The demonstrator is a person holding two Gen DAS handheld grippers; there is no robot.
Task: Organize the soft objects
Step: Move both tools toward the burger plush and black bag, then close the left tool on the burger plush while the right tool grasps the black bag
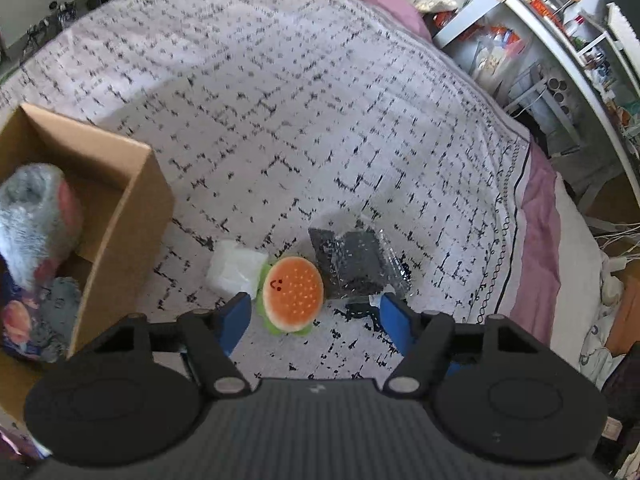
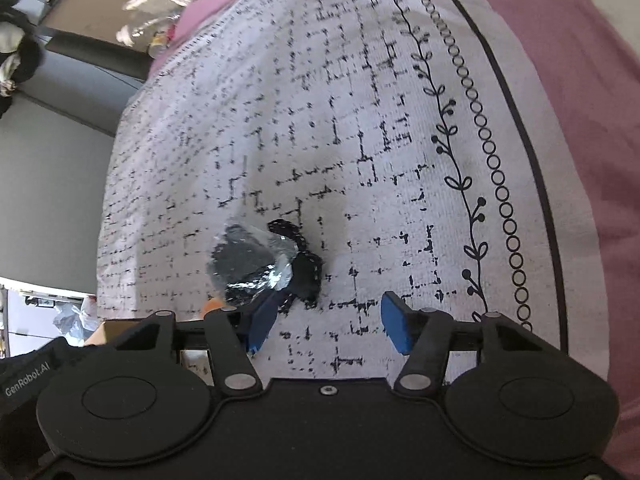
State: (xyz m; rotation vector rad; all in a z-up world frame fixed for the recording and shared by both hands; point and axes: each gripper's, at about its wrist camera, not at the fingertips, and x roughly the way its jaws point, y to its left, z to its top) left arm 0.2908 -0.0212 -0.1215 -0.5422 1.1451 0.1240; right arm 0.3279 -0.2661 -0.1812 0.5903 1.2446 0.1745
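Patterned white bedspread [image 1: 320, 100], cardboard box [image 1: 132, 200] — cluttered shelves [image 1: 560, 40]

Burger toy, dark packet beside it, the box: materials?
Burger toy: looks like plush fabric, matte orange with a fuzzy green rim and a stitched or printed face. Dark packet: dark, probably cloth contents inside clear glossy plastic film; crinkles throw sharp glints. Box: brown cardboard, matte, raw-cut edges, likely corrugated though no fluting is visible.

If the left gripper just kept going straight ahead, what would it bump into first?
Most likely the burger plush, lying between the open jaws of the left gripper on the bedspread; depth is hard to judge.
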